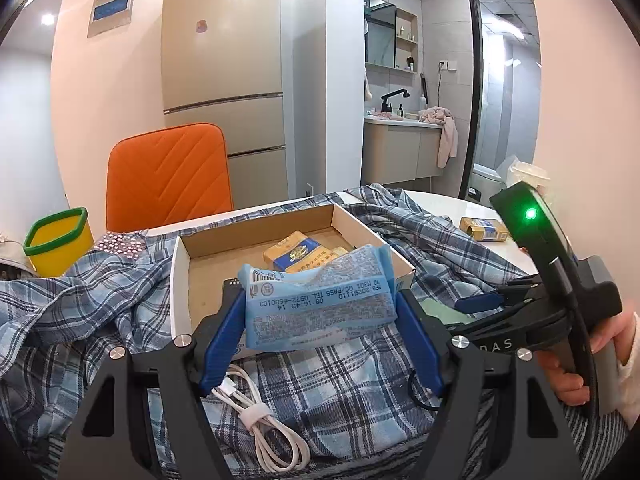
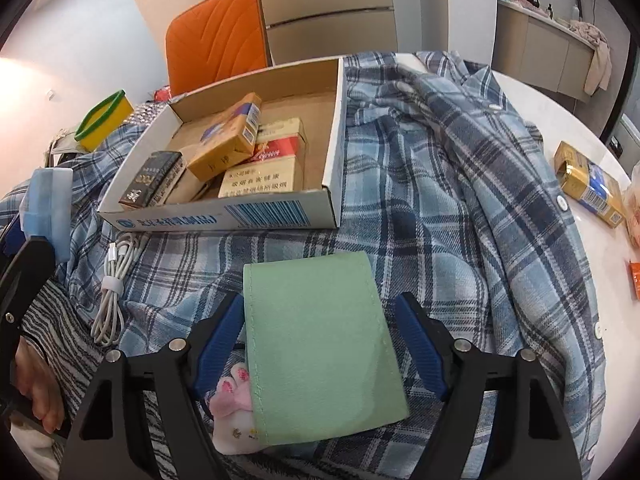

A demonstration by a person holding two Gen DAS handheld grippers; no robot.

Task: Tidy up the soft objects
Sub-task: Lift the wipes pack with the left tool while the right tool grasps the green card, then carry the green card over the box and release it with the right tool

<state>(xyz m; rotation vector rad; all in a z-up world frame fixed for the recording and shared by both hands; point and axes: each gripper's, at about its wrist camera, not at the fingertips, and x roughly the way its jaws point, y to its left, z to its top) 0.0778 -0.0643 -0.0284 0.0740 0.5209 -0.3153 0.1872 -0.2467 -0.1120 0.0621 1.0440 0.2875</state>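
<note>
Pale-blue crinkled plastic tissue pack (image 1: pixel 316 300) sits clamped in left gripper (image 1: pixel 320 320), box (image 1: pixel 180 280) just ahead; right gripper (image 2: pixel 320 344) straddles green cloth (image 2: pixel 320 340), jaws unclosed, pinch seemingly required next.

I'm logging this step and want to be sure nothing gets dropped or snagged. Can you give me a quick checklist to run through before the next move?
1. Left gripper clamped on the blue tissue pack: ok, both pads press its sides.
2. Free floor in the cardboard box for the pack: ok, bare cardboard at the back, cigarette packs in front.
3. Right gripper around the green pouch: ok, a finger on each side.
4. Right pads gripping the pouch: not ok, the right-hand pad stands clear of it.
5. White cable clear of both grippers: ok, it lies beside them on the plaid shirt.
6. Pink and white plush free of the pouch: cannot tell.
</note>
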